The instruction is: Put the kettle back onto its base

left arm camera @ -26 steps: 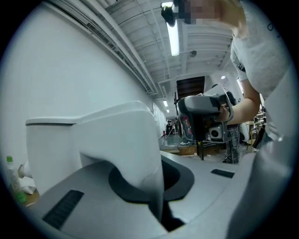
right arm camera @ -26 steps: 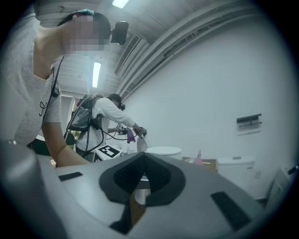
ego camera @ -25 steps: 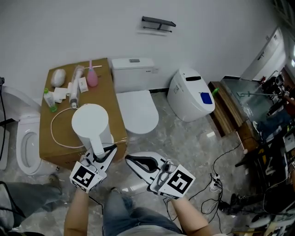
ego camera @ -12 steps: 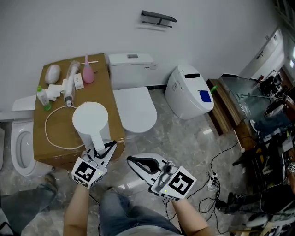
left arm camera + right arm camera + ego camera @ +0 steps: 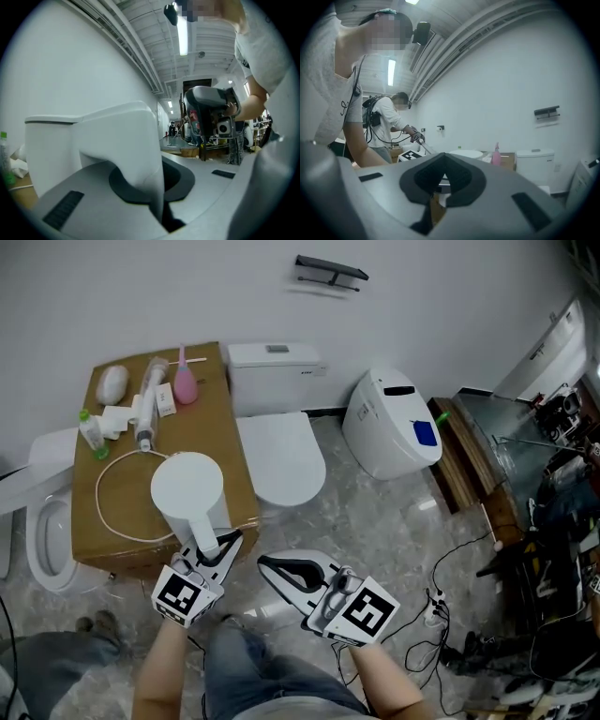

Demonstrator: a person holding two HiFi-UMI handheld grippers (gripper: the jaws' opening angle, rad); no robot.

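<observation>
We find both forearms bare, coming in from the bottom edge of the head view: left forearm [image 5: 157,673], right forearm [image 5: 382,688]. Each hand carries one gripper. The left gripper [image 5: 225,545] points level and away from the body, with its jaws clamped on the kettle handle [image 5: 202,538]. The right gripper [image 5: 265,564] is held just beside it without touching, also level, with its tips angled toward the left one. Its jaws are together and nothing is between them.

Pink bottle [image 5: 186,385] on cardboard box [image 5: 230,427] — toilet [image 5: 279,457] beside
</observation>
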